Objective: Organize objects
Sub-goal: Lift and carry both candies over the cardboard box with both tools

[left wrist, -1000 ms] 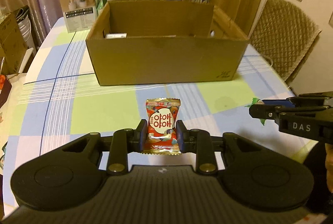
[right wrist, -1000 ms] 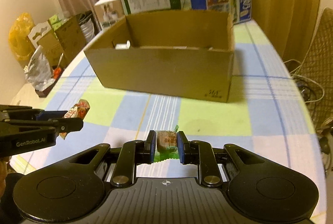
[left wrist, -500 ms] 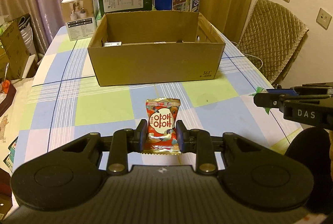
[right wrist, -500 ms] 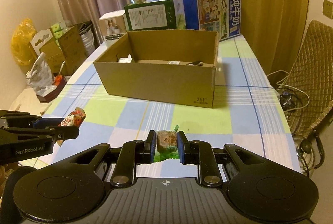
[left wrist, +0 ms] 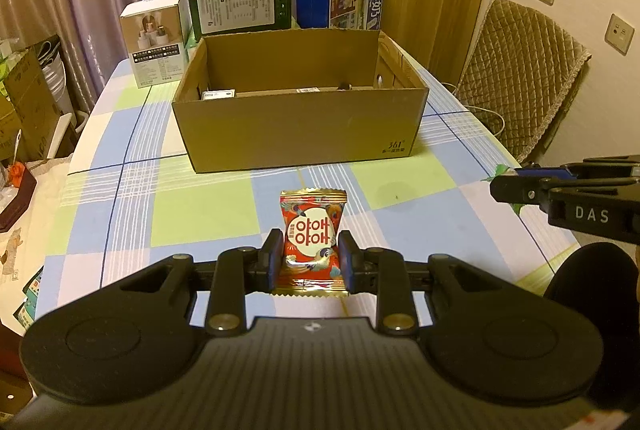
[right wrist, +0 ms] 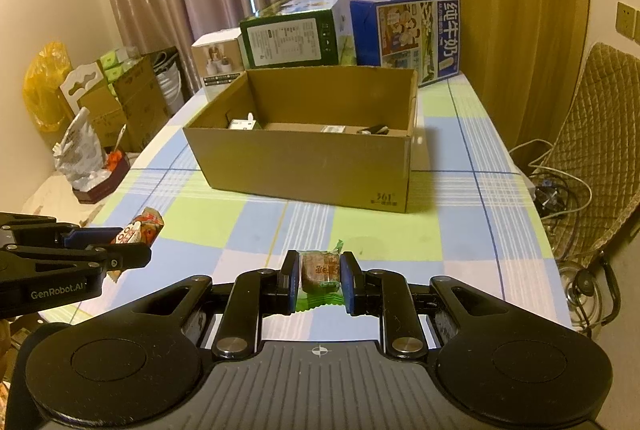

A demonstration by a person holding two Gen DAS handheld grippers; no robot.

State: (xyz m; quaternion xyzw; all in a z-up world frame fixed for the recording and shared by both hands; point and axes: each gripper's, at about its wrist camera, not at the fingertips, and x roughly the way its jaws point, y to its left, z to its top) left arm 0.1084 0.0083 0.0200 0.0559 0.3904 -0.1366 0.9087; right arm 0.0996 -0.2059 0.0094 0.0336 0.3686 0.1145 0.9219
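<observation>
Left wrist view, lower centre: we judged the red snack packet [left wrist: 312, 235] light and crinkly, our left gripper [left wrist: 310, 262] pinching its sides, while our right gripper [right wrist: 320, 282] pinched a green-wrapped sweet [right wrist: 320, 272].

Both grippers: matte black plastic, ribbed housing flanked by two round discs, silver pivot screws on the linkage arms, blue pads inside the fingers. Left gripper [left wrist: 308, 262] side reads "GenRobot.AI"; right gripper [right wrist: 320, 280] side reads "DAS".
</observation>
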